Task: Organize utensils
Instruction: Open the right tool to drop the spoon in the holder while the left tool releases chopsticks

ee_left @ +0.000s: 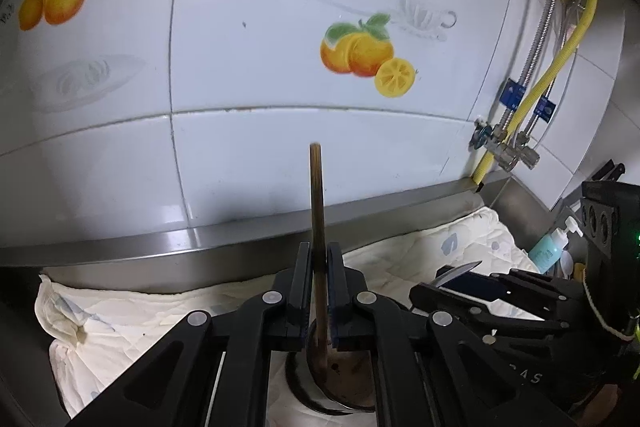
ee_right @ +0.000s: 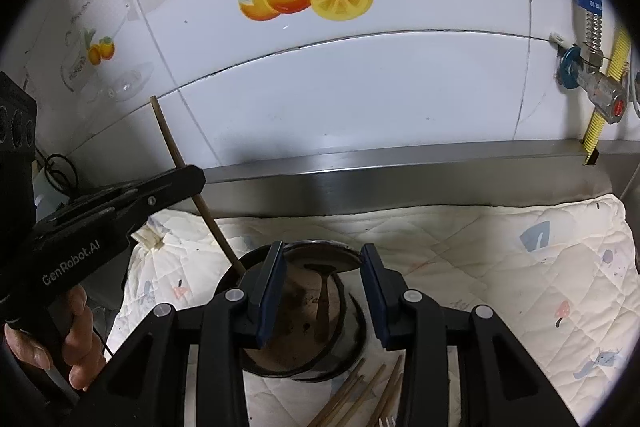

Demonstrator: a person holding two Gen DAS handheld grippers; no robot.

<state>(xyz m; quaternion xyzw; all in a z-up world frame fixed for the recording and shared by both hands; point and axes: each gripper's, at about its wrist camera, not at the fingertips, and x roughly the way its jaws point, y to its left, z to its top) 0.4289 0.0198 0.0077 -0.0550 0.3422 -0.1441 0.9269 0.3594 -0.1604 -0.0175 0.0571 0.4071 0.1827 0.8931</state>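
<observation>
My left gripper (ee_left: 319, 259) is shut on a dark wooden chopstick (ee_left: 317, 211), held upright with its lower end inside a round metal holder cup (ee_left: 340, 379). In the right wrist view the same chopstick (ee_right: 182, 167) slants down into the cup (ee_right: 316, 303), with the left gripper (ee_right: 176, 183) clamped around it. My right gripper (ee_right: 322, 291) is open and empty, its jaws standing either side of the cup. It also shows in the left wrist view (ee_left: 460, 279). Several loose chopsticks (ee_right: 360, 399) lie in front of the cup.
A quilted white cloth (ee_right: 500, 267) covers the steel counter. A steel ledge (ee_right: 400, 163) and white tiled wall stand close behind. Water valves and a yellow hose (ee_right: 600, 95) are at the right. A blue soap bottle (ee_left: 550, 247) stands far right.
</observation>
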